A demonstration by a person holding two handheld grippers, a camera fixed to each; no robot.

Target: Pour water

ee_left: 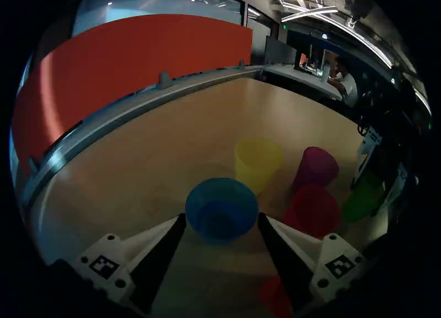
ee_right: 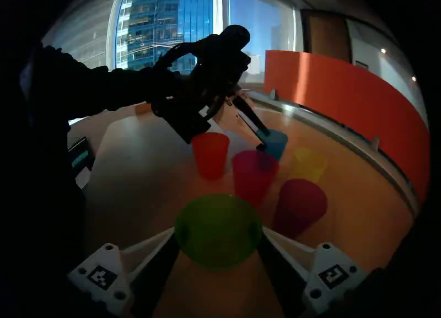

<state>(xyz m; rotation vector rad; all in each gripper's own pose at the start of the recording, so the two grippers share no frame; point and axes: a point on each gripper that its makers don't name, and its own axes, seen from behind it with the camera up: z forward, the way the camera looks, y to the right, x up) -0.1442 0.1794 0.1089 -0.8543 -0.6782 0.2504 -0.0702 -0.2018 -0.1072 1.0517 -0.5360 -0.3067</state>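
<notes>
- Six cups at the table (ee_left: 154,152): one blue cup (ee_left: 221,208), one green cup (ee_right: 218,228), one yellow cup (ee_left: 258,162), one magenta cup (ee_left: 315,166), one dark red cup (ee_left: 313,210) and one orange-red cup (ee_right: 210,152).
- Two tools. The left tool (ee_left: 221,217) has both fingers pressed against the sides of the blue cup, whose mouth faces the camera. The right tool (ee_right: 218,236) clamps the green cup the same way.
- In the right gripper view the blue cup is at 1 o'clock of the cluster, tilted between the far tool's tips. A dark-sleeved arm (ee_right: 110,86) reaches in from 10 o'clock.
- The four loose cups stand close together between the two held ones, some nearly touching.
- In the left gripper view, bare wood runs toward 10 o'clock as far as a grey edge rail (ee_left: 127,111), with an orange partition (ee_left: 138,59) behind it. In the right gripper view, open tabletop lies at 9 o'clock of the cups.
- In the left gripper view the orange-red cup is cut off at 6 o'clock behind a finger, and the green cup is dim at 3 o'clock.
- Whether any cup holds water cannot be told.
- Whether the held cups touch the table cannot be told.
</notes>
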